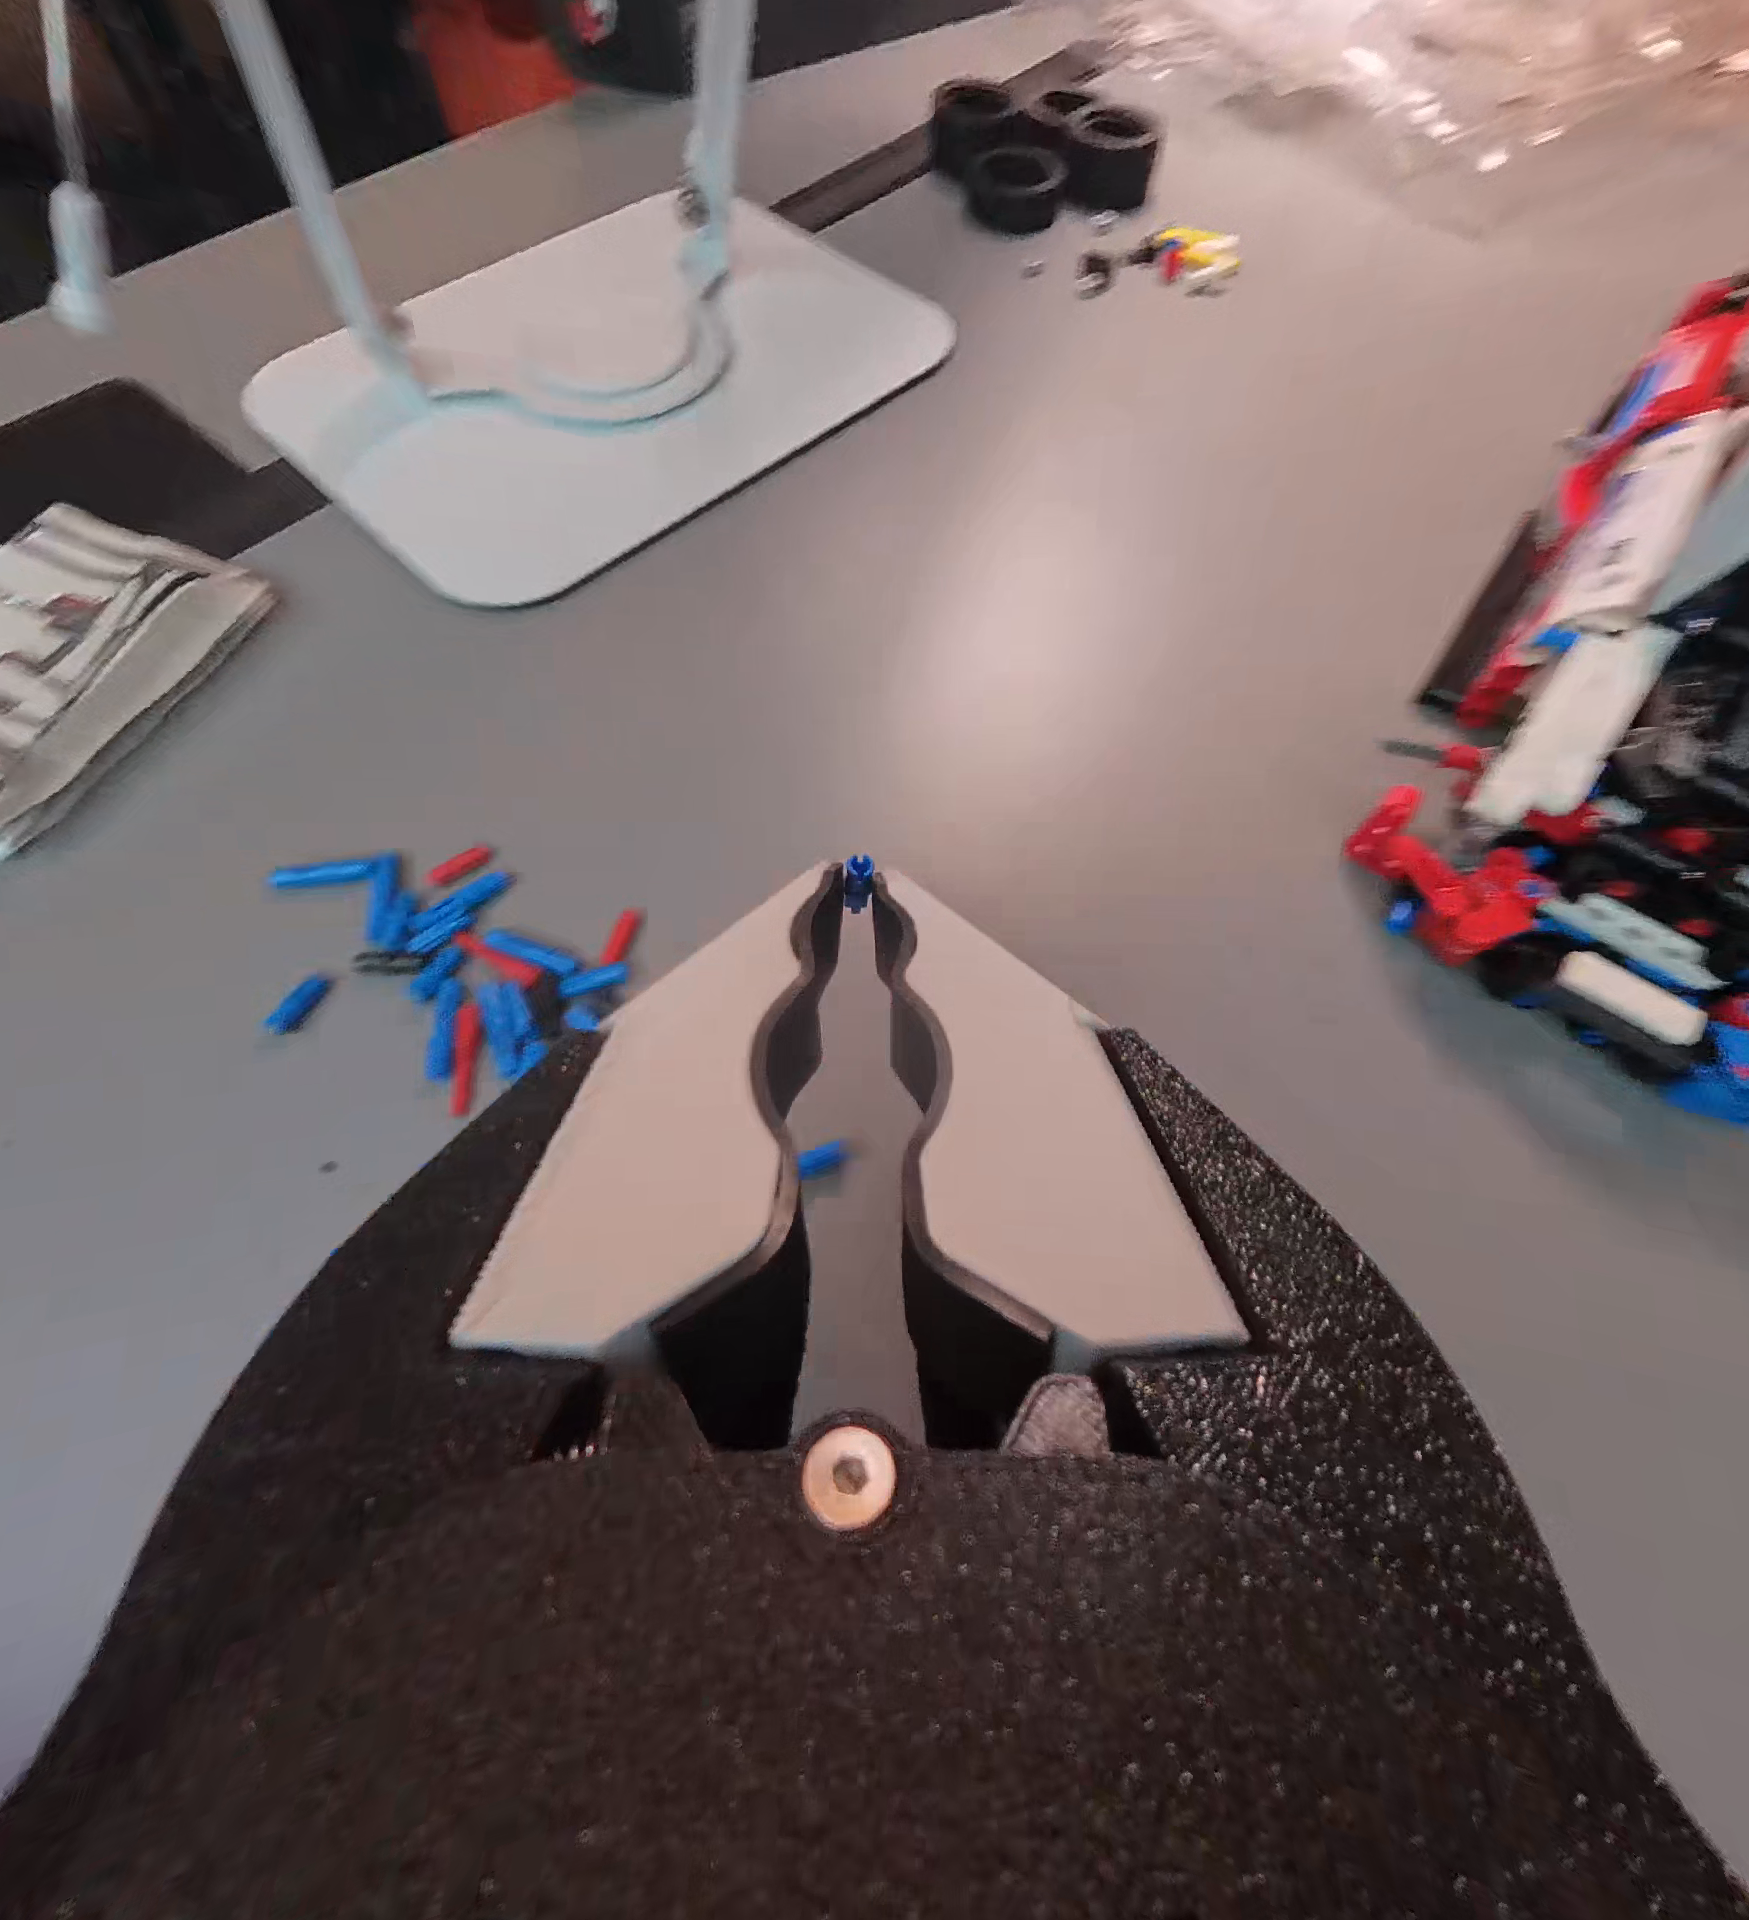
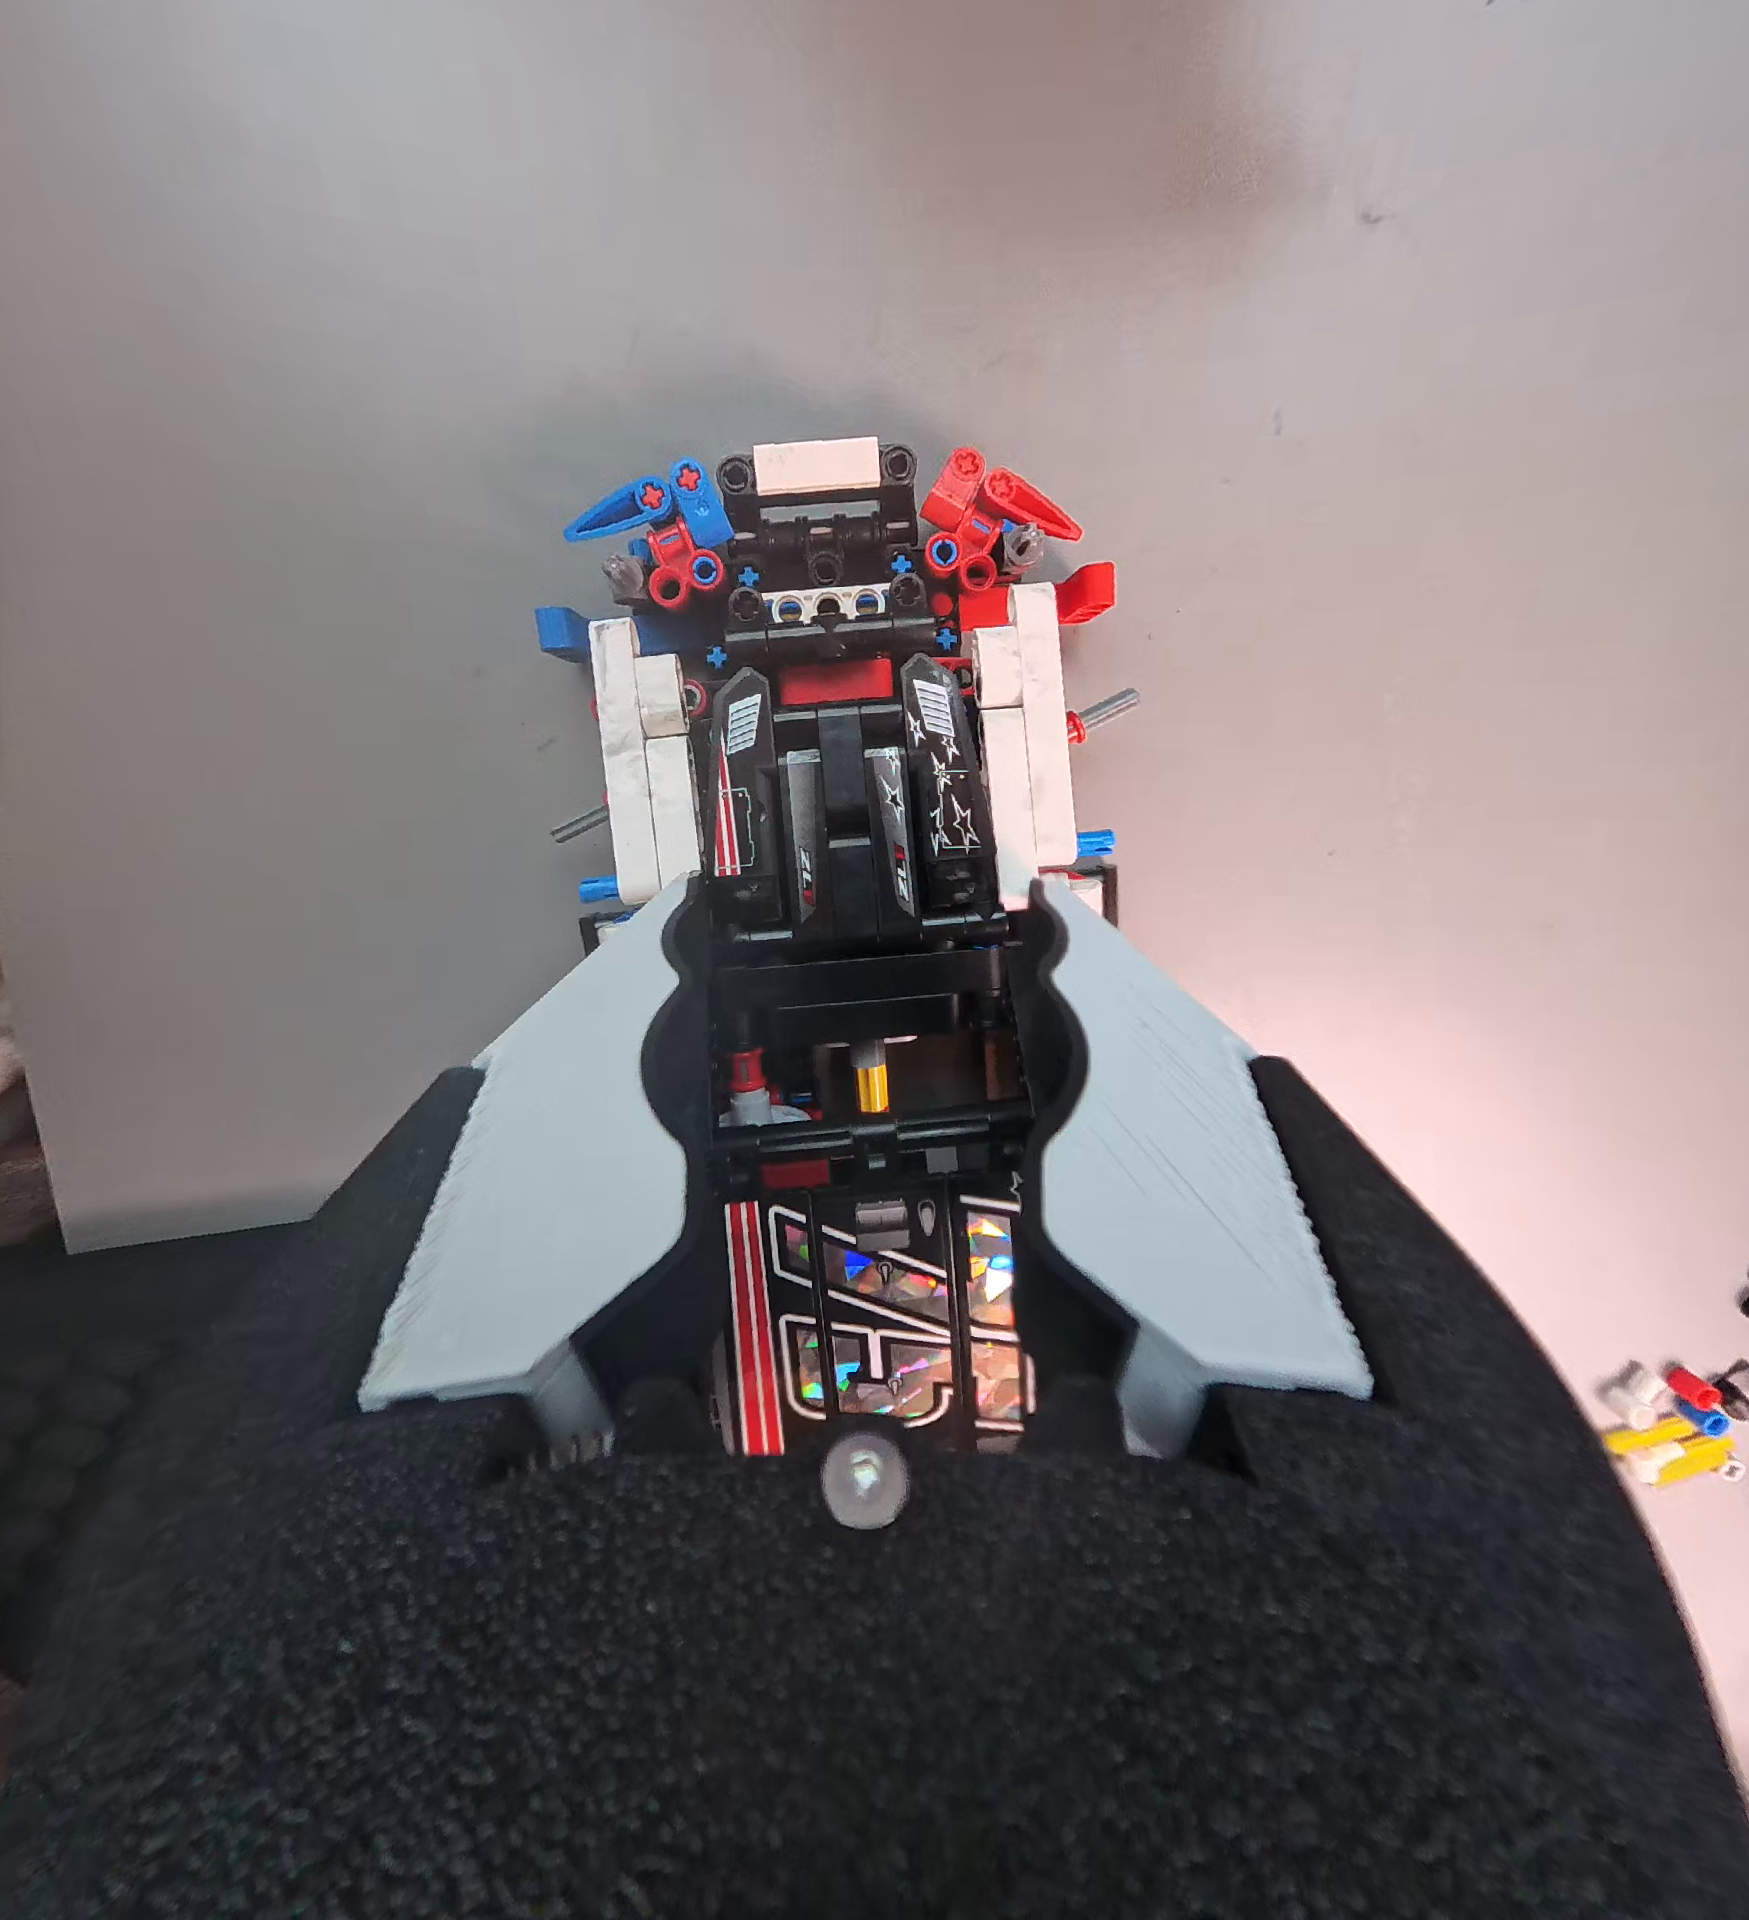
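Note:
My left gripper is shut on a small blue pin pinched at its fingertips, held above the grey table. A pile of loose blue and red pins lies on the table to its left, and one blue pin lies under the fingers. My right gripper is shut on a black, red, white and blue brick-built car, its fingers clamped on both sides of the car's body. The same car shows at the right edge of the left wrist view.
A white lamp base with a curved stand sits at the back. A folded printed booklet lies at the left. Black tyres and small mixed parts lie at the far side; small parts also show at the right. My hands' fingertips stand some 20 cm from each other. My right tips are about 30 cm from the white lamp base, my left tips only 25 cm.

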`<state>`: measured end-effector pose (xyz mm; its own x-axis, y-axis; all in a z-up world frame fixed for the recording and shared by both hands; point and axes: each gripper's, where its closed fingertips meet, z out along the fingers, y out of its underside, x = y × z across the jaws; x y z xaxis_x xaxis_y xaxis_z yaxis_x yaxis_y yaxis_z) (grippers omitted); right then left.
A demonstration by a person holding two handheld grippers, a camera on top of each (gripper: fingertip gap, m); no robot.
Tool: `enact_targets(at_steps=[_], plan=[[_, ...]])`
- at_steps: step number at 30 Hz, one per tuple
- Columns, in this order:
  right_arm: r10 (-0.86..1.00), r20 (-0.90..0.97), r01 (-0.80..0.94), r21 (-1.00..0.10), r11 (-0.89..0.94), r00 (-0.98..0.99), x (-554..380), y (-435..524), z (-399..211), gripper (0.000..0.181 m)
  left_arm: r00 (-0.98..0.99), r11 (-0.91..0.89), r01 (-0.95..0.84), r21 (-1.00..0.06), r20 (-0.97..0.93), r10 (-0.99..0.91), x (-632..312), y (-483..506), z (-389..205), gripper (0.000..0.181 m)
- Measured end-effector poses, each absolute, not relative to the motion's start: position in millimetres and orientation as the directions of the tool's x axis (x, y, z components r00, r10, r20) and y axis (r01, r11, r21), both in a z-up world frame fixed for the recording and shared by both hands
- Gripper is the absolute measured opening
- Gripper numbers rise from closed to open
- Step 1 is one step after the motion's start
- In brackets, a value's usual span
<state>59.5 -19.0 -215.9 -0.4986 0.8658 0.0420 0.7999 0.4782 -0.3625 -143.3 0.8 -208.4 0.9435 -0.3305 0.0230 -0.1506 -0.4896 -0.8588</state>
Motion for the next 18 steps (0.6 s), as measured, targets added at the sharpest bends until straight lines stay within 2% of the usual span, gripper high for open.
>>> enact_targets(at_steps=[1, 3, 8, 14, 18], plan=[[0.862, 0.061, 0.791, -0.369, 0.488, -0.504, 59, -18, -215, 0.062, 0.961, -0.518, -0.149, -0.842, 0.000, -0.277, -161, 4, -216, 0.004], [0.855, 0.109, 0.772, -0.385, 0.506, -0.506, 56, -15, -213, 0.070, 0.977, -0.549, -0.143, -0.824, -0.029, -0.210, -186, 7, -227, 0.004], [0.872, 0.123, 0.754, -0.454, 0.474, -0.474, 58, -13, -210, 0.069, 0.988, -0.605, -0.140, -0.784, -0.066, -0.143, -207, 10, -244, 0.004], [0.895, 0.126, 0.740, -0.520, 0.426, -0.428, 61, -8, -198, 0.066, 0.992, -0.606, -0.109, -0.788, -0.050, -0.113, -212, 13, -243, 0.026], [0.904, 0.119, 0.729, -0.552, 0.404, -0.411, 62, -8, -192, 0.066, 0.993, -0.606, -0.093, -0.790, -0.028, -0.116, -211, 10, -242, 0.031]])
